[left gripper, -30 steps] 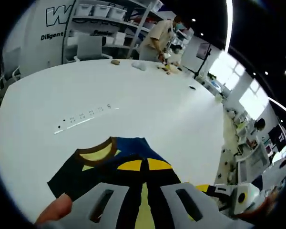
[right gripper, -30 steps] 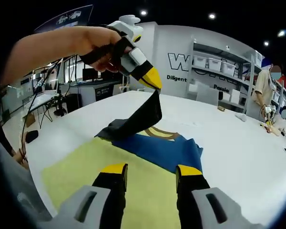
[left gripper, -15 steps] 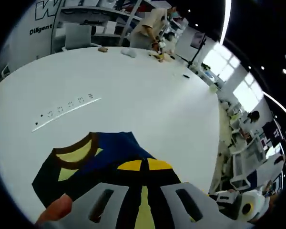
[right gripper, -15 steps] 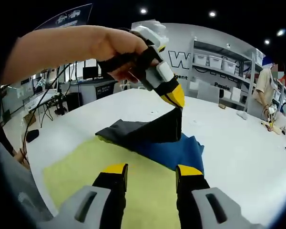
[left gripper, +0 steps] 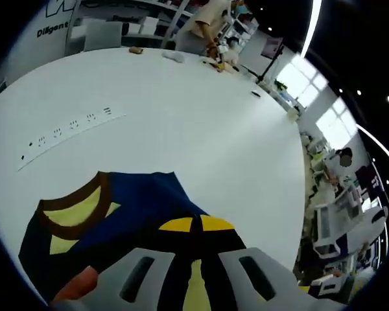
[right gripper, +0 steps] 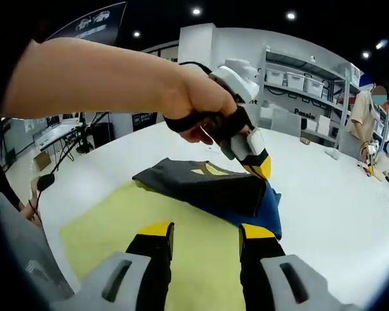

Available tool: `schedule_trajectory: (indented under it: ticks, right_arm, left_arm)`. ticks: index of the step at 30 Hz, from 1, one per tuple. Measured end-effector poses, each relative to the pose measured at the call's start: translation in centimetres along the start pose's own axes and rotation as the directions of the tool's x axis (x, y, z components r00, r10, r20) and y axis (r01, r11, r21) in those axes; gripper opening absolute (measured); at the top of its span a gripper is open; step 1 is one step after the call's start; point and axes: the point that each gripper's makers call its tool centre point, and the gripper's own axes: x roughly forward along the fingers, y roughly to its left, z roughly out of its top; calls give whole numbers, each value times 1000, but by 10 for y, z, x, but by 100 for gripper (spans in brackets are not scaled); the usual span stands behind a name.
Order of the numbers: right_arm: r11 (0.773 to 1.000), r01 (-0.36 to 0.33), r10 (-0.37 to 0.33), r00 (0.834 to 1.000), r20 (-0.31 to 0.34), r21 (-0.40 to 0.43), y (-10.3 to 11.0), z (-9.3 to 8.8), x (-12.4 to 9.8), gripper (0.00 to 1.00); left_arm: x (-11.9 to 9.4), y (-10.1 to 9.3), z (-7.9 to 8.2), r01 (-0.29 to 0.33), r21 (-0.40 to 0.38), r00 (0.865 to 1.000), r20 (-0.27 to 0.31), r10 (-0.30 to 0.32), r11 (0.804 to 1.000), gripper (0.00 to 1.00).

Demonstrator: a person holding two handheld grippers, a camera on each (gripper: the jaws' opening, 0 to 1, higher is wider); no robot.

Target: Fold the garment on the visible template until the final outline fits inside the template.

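Note:
The garment point(right gripper: 201, 184) is dark grey and blue, and it lies folded partly on the yellow-green template point(right gripper: 110, 220) on the white table point(right gripper: 324, 214). In the right gripper view, a hand holds my left gripper point(right gripper: 258, 166) low over the garment's right edge, shut on a dark fold. In the left gripper view, its yellow tips point(left gripper: 196, 225) pinch dark cloth above the blue garment point(left gripper: 136, 201) with its brown collar point(left gripper: 71, 202). My right gripper point(right gripper: 206, 233) hovers open over the template, nothing between its jaws.
A row of sockets point(left gripper: 65, 129) is set into the table top. Small objects point(left gripper: 175, 56) lie at the far end, where a person point(left gripper: 204, 23) stands. Shelves with bins point(right gripper: 305, 81) line the back wall. Desks with monitors point(right gripper: 58, 133) stand beyond the table's left edge.
The left gripper has carried the garment's dark edge from high up across to the right and down, laying that part over the blue part. The right gripper has stayed open.

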Motion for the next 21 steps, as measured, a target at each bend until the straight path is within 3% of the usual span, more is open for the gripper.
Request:
schedule_trajectory:
  ticks: [6, 12, 21]
  right_arm:
    - [1000, 2, -2, 1000, -2, 6, -2, -1, 0, 38]
    - [1000, -4, 4, 1000, -6, 3, 0, -1, 1, 38]
    - [1000, -9, 9, 1000, -8, -2, 1, -1, 2, 38]
  left_arm:
    - [16, -7, -5, 34, 26, 999, 5, -34, 999, 4]
    - [12, -7, -1, 44, 30, 998, 41, -45, 999, 3]
    - [-13, 26, -4, 0, -20, 997, 82, 1, 1000, 3]
